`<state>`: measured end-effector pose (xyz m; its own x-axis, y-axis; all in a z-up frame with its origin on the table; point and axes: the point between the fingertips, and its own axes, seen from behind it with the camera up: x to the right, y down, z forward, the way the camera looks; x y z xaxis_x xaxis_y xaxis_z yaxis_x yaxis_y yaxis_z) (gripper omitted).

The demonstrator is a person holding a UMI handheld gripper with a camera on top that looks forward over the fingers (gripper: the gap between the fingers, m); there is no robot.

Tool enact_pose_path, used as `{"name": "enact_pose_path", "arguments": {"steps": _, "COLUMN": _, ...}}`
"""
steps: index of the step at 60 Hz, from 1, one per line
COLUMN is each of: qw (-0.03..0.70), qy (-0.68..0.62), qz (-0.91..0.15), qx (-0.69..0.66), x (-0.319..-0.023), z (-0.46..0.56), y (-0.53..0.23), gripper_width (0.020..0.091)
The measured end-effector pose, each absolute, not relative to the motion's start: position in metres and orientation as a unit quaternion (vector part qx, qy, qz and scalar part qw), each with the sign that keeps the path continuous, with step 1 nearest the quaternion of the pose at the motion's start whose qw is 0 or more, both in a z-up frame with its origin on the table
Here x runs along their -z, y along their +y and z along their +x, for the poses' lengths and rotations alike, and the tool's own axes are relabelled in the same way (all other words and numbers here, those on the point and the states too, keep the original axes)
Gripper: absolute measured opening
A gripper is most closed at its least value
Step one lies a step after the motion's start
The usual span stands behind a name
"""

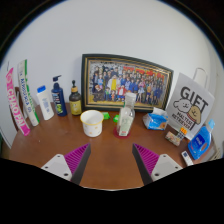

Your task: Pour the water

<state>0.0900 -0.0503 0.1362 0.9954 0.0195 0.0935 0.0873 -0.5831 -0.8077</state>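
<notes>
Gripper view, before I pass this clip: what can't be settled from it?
- Cup: its inside faces away, so any water is unseen.
- Clear bottle: too small to read a fill level.
- Framed photo: bottle covers part of its lower edge.
- Gripper: open, holding nothing; both fingers cut off at the bottom.

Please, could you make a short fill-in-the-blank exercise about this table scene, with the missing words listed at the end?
1. The fingers of the gripper are ____, with nothing between them.
2. The white cup stands to the ____ of the clear bottle.
3. Behind the cup and the bottle, a framed ____ leans against the wall.
4. The large word on the white bag reads ____.

Missing words: open; left; photo; GIFT
</notes>
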Motion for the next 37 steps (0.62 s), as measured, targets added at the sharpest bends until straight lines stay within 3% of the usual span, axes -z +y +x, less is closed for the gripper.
{"name": "enact_pose_path", "arguments": {"steps": 19, "qw": 0.433, "qy": -0.036, "qz": -0.899, "qx": 0.051, "x": -0.163, "z": 0.05, "y": -0.195, "gripper_width": 0.0855}}
{"name": "enact_pose_path", "arguments": {"steps": 37, "qw": 0.455, "qy": -0.033, "qz": -0.888, "qx": 0.057, "x": -0.187, "z": 0.041, "y": -0.214, "gripper_width": 0.0856}}
